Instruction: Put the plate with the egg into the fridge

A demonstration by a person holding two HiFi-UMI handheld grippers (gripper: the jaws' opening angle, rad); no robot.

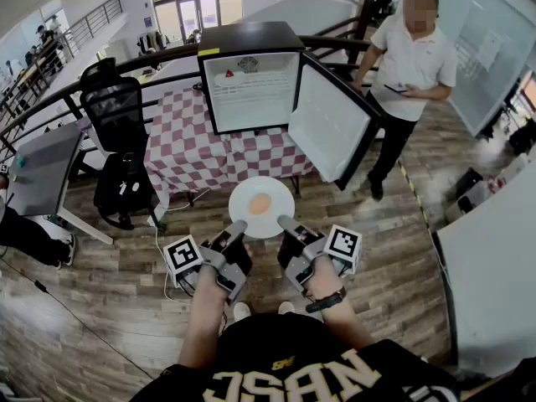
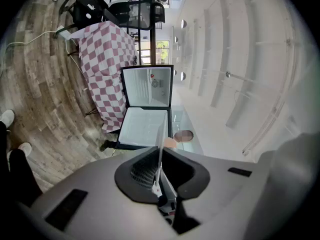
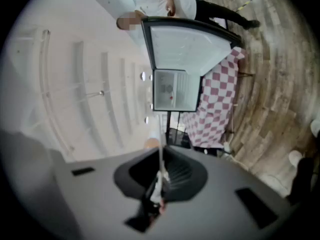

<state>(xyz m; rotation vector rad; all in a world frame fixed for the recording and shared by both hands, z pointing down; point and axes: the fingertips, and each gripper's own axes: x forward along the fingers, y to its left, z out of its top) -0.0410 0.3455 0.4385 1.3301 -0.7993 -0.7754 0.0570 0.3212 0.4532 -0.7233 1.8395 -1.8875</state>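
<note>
Both pairs of jaws clenched on the plate (image 1: 280,199) rim: left gripper (image 1: 238,225) at its near-left edge, right gripper (image 1: 286,221) at its near-right edge. Egg (image 1: 260,204) at centre. Plate held level, near side of the open fridge (image 1: 251,90) on the checked worktop (image 1: 197,153).

Between the two grippers: plate (image 1: 261,208), held level. The left gripper (image 1: 238,227) is closed on its near-left rim and the right gripper (image 1: 286,223) on its near-right rim. On the plate: egg (image 1: 260,203), just ahead of both tips, midway between them. Straight ahead, well beyond the plate: fridge (image 1: 251,78), standing on a cloth-covered table (image 1: 209,153). Ahead and right of the right gripper: fridge door (image 1: 331,124), swung open. Ahead-left of the left gripper: chair (image 1: 117,111), beside the table's left end. Ahead-right, behind the door: standing person (image 1: 410,65).
</note>
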